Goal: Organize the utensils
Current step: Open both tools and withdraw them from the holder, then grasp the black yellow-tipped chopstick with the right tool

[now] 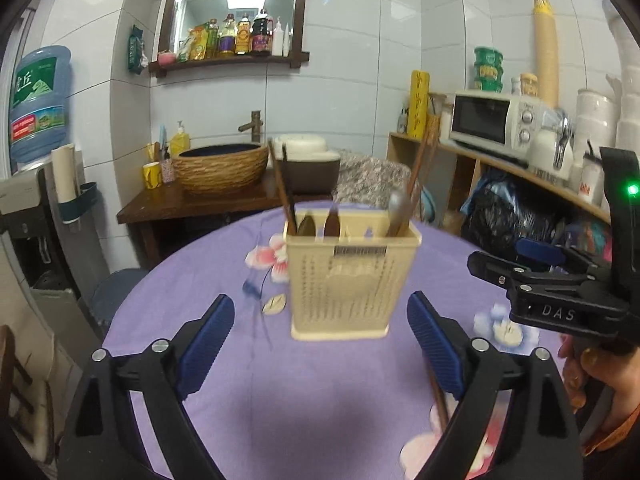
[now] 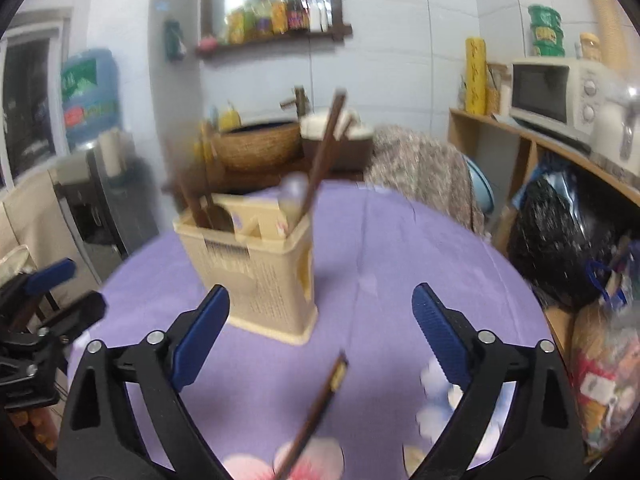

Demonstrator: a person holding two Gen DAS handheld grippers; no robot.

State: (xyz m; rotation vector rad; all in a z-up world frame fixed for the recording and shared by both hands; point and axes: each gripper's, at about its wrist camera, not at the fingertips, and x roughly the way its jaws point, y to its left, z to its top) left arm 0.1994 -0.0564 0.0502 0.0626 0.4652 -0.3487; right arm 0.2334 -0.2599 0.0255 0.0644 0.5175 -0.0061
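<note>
Left tongs (image 1: 320,344) hanging wide apart, gripping nothing; holder (image 1: 346,276) with utensils standing on the worktop (image 1: 208,280) just ahead. Right tongs (image 2: 320,336) also gaping, one chopstick (image 2: 316,408) lying between them.

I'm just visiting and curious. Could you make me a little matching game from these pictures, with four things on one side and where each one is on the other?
Things:
1. utensil holder
2. loose chopstick
3. microwave
4. water jug

Places:
A. on the wooden shelf at the right
B. lying flat on the purple tablecloth, near the grippers
C. at the far left, upside down on a dispenser
D. standing upright in the middle of the table, with utensils in it

Pairs: 1-D, 2-B, 3-A, 4-C
</note>
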